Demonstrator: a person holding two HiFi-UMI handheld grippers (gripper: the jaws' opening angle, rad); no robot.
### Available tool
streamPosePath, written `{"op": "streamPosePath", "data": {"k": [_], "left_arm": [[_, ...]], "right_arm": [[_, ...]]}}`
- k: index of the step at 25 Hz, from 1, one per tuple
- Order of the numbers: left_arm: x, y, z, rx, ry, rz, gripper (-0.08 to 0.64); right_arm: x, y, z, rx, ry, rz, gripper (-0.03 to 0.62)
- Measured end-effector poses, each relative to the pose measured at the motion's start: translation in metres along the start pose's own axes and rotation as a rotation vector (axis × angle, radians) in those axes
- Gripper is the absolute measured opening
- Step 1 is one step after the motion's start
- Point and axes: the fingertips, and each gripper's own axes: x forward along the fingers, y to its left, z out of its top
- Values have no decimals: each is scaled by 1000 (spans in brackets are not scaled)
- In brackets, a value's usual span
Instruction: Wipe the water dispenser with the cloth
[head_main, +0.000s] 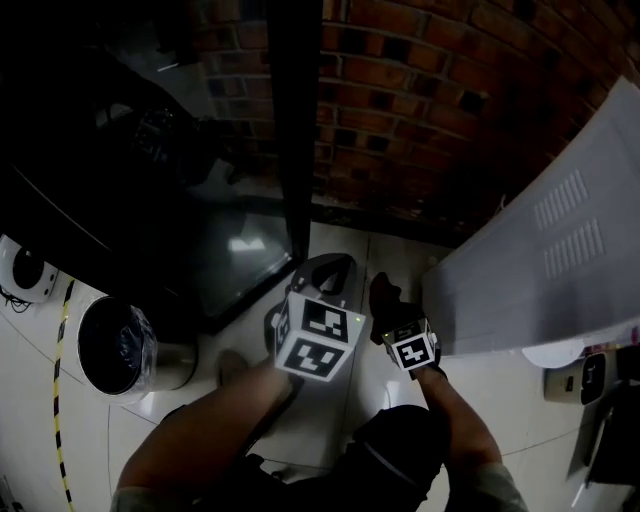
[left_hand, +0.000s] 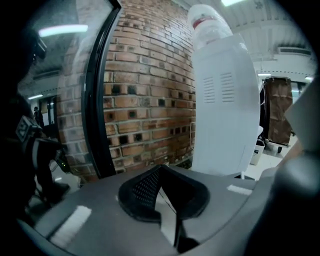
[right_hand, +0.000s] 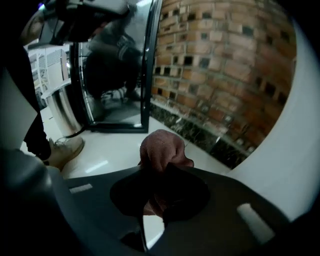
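The right gripper (right_hand: 159, 169) is pinching the reddish cloth (right_hand: 162, 147) tight between its fingers, bunched up ready for wiping. The left gripper (left_hand: 161, 170) is hovering empty, fingers together. Beyond them, the white water dispenser (left_hand: 220, 110) is standing beside the brick wall (left_hand: 150, 90), seemingly not yet touched.

The water dispenser (head_main: 540, 260) stands right of the door frame (head_main: 295, 130), before the brick wall (head_main: 420, 100).

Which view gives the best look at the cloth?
The right gripper view: the reddish-brown cloth bulges up, close and lit, pinched in the right gripper's jaws. The head view shows it only as a dark lump ahead of that gripper. The left gripper view shows none of it.
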Motion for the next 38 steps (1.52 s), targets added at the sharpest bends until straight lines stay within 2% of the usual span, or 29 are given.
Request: {"op": "streamPosePath", "data": {"k": [3, 8, 13, 16, 20, 25, 30, 35, 38], "left_arm": [[-11, 2, 19, 6, -44, 27, 2], [-34, 4, 46, -90, -92, 52, 0], [-58, -17, 85, 46, -177, 55, 0], [-66, -29, 110, 58, -248, 37, 0], [-68, -42, 129, 57, -308, 42, 0], [-64, -52, 145, 112, -346, 26, 0], [-59, -53, 161, 123, -377, -18, 0], [-51, -39, 158, 84, -370, -21, 0], [-47, -34, 158, 66, -368, -23, 0]], "right_arm": [[-59, -20, 46, -44, -98, -113, 63], [-166, -44, 109, -162, -222, -314, 63], [-259, -50, 169, -276, -316, -482, 64], [-305, -58, 203, -353, -344, -593, 64], [-356, -78, 236, -448, -316, -765, 64], [-415, -113, 293, -525, -293, -969, 64], [-463, -154, 341, -600, -204, -1162, 64], [-476, -189, 370, -680, -51, -1291, 64], [-475, -208, 380, -705, 37, -1320, 64]]}}
